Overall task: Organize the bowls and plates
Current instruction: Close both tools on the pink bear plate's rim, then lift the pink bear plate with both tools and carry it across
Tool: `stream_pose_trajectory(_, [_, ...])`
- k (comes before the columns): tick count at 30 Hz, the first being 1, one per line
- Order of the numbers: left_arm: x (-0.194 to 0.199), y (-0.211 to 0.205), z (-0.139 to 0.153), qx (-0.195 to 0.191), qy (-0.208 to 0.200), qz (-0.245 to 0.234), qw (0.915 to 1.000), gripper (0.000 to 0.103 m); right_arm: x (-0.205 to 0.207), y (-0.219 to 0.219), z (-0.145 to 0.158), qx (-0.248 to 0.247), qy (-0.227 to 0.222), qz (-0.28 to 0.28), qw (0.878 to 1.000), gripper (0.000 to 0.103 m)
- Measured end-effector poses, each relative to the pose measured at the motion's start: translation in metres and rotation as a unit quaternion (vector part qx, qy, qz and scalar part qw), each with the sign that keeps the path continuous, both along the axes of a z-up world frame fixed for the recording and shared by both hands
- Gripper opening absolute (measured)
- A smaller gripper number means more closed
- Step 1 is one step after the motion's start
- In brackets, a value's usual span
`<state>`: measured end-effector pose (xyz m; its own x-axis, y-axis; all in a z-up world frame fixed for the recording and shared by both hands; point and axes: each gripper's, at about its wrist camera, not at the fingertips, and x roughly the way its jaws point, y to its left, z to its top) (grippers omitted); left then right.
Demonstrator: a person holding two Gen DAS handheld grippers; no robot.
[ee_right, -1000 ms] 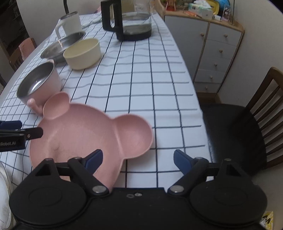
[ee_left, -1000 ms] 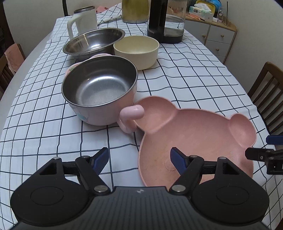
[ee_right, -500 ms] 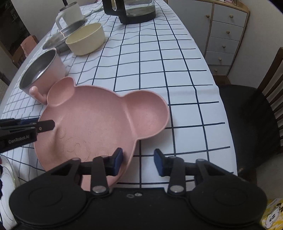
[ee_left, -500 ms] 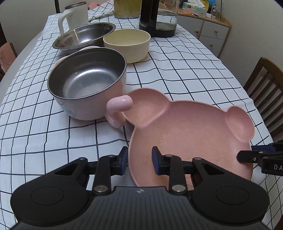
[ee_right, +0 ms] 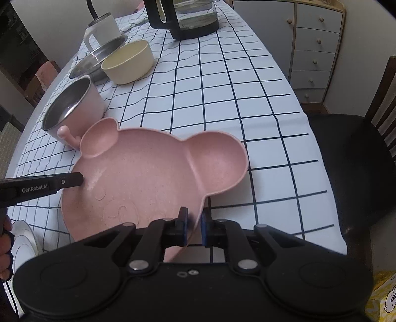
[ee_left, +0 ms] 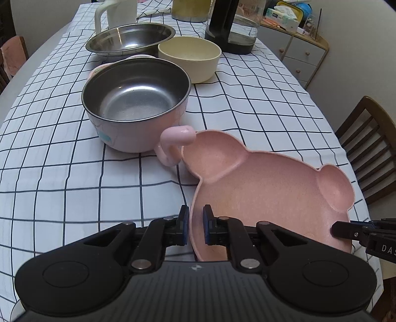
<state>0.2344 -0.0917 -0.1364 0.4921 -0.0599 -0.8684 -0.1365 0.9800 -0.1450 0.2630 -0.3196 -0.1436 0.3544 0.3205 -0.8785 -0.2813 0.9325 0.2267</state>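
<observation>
tools first: left tool [ee_left: 196, 228] is closed on the near left rim of the plate [ee_left: 267, 195], one blue pad inside the rim, one outside. right tool [ee_right: 193, 229] is clamped the same way on the near right rim of the plate [ee_right: 153, 178]. each tool's black fingers show at the edge of the other's view, left tool [ee_right: 71, 179] at the plate's left edge, right tool [ee_left: 346, 229] at its right edge. part of a hand [ee_right: 5, 250] is visible at the left margin of the right wrist view.

plate: pink, bear-shaped, two round ear compartments on the far side. it sits at the near edge of the tabletop [ee_left: 259, 104], which carries a white cloth with a dark grid.

beyond the plate: pot [ee_left: 136, 104], pink outside, steel inside, just beside the left ear; whether its pink handle [ee_left: 177, 142] touches the ear cannot be told. cream bowl [ee_left: 189, 58] stands behind the pot, steel basin [ee_left: 130, 39] to its left, near. white mug [ee_left: 116, 12] and kettle [ee_left: 230, 29] at the far end.

surroundings: drawers [ee_right: 314, 49] and chair [ee_right: 346, 158] to the right of the tabletop. white dish [ee_right: 22, 245] at lower left, only partly in view.
</observation>
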Motion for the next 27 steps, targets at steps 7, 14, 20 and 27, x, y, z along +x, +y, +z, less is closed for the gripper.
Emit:
stream_pose_trajectory(7, [-0.027,0.005,0.022,-0.013,-0.007,-0.011,0.9998,0.011,-0.029,-0.001,0.028,0.001,-0.024,-0.005,1.000,0.011])
stream_pose_trajectory(14, [-0.067,0.027,0.055,-0.010,-0.023,-0.021,0.9994,0.011,-0.065,0.011,0.061,0.010,-0.044,-0.001,0.999,0.010])
stream_pose_trajectory(20, [-0.103,0.059,0.070,-0.008,-0.035,-0.010,0.9993,0.011,-0.092,0.038,0.078,0.019,-0.055,0.009,0.998,0.010])
stream_pose_trajectory(27, [-0.145,0.104,0.079,0.004,-0.042,0.024,0.9988,0.011,-0.117,0.082,0.085,0.029,-0.065,0.037,0.997,0.010])
